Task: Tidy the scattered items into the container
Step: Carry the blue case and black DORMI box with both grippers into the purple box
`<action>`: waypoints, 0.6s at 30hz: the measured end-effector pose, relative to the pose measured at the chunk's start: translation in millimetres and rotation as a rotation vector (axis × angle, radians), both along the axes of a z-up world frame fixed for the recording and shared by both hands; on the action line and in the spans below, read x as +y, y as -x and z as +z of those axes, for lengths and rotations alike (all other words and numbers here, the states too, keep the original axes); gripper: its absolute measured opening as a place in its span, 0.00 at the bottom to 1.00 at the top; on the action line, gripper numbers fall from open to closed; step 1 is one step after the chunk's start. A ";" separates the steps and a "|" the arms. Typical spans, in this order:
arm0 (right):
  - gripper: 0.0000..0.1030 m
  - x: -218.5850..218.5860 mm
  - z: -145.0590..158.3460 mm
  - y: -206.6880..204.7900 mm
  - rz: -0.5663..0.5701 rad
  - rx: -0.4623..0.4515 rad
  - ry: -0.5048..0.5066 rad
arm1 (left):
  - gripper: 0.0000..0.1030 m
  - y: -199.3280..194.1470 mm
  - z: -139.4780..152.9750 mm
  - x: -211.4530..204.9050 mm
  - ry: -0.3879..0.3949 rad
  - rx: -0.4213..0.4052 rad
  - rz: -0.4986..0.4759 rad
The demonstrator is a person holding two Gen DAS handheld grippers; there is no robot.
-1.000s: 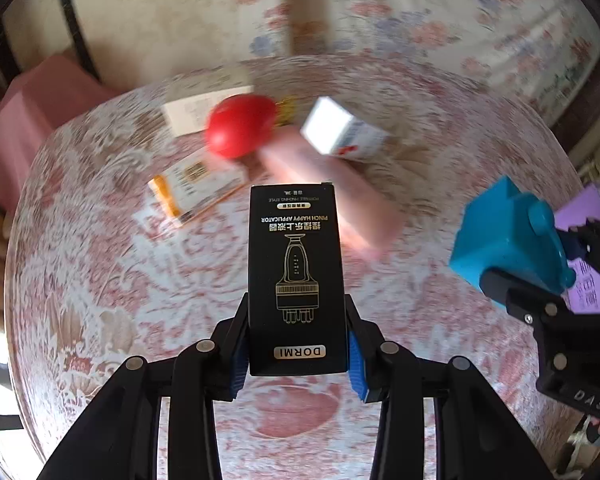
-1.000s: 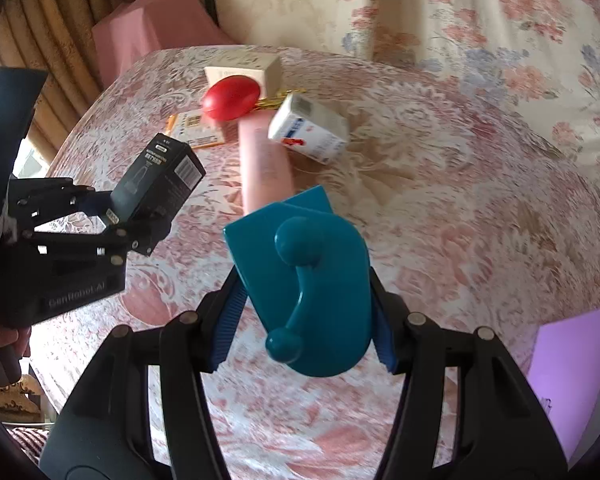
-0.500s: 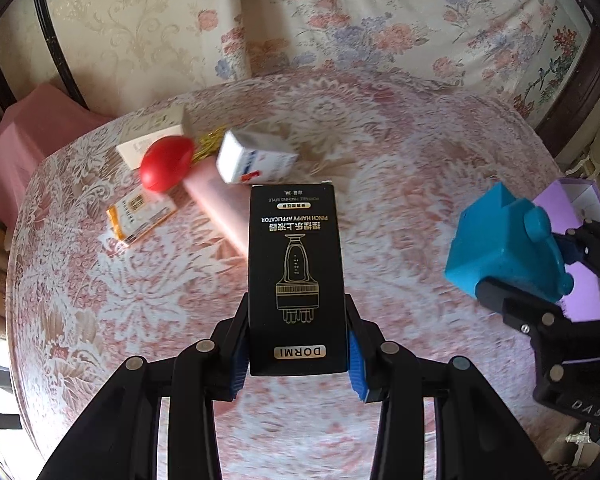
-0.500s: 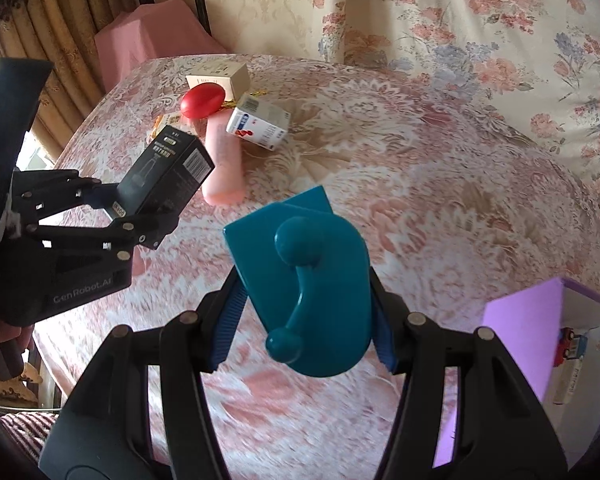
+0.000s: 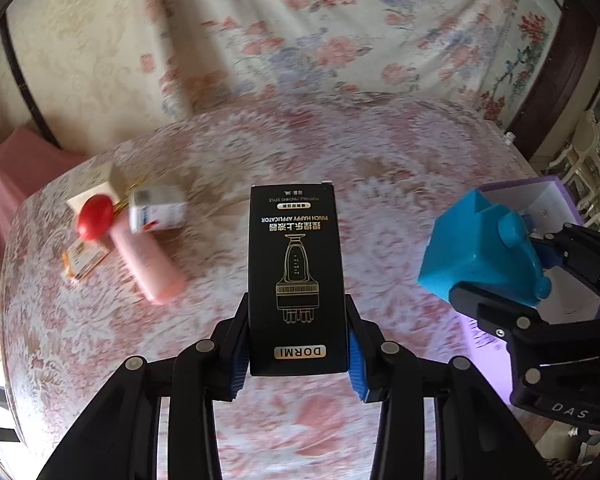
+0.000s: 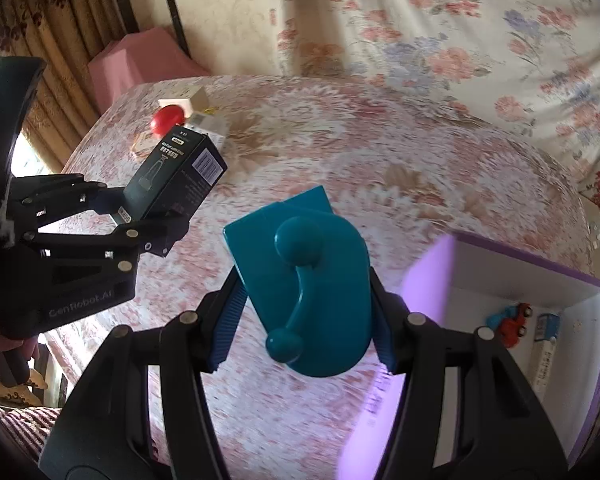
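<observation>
Floral table (image 6: 380, 168), purple box (image 6: 500, 280) nearer (items clamped)

A worktop (image 5: 340, 168) under red-and-white lace carries a red egg (image 5: 95, 217), pink tube (image 5: 148, 260), small boxes (image 5: 158, 212) and a purple container (image 6: 512, 256).

Left wrist view: looking steeply down along own fingers, close over the table (image 5: 400, 184), container (image 5: 556, 196) at three o'clock. Right wrist view: same steep downward tilt, equally close, container (image 6: 520, 252) at four o'clock. Shared: tabletop, scattered pile (image 5: 132, 224) far left, each other's gripper.
</observation>
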State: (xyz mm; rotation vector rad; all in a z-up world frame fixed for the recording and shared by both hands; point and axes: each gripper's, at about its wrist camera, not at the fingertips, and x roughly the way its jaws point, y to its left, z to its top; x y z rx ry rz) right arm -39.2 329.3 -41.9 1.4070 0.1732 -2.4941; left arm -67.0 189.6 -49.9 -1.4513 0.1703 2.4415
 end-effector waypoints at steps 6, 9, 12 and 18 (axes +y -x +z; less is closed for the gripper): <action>0.58 55.7 8.3 -10.3 -0.053 0.023 0.010 | 0.40 -9.3 12.7 55.6 -0.024 0.023 -0.043; 0.58 89.7 7.1 -18.9 -0.098 0.023 0.008 | 0.40 -15.8 16.9 89.5 -0.034 0.030 -0.087; 0.58 122.2 0.9 -27.9 -0.151 0.004 0.009 | 0.40 -22.4 17.1 122.8 -0.033 0.032 -0.142; 0.58 181.2 -18.1 -41.2 -0.265 -0.055 0.009 | 0.40 -35.4 13.9 184.8 -0.037 0.016 -0.255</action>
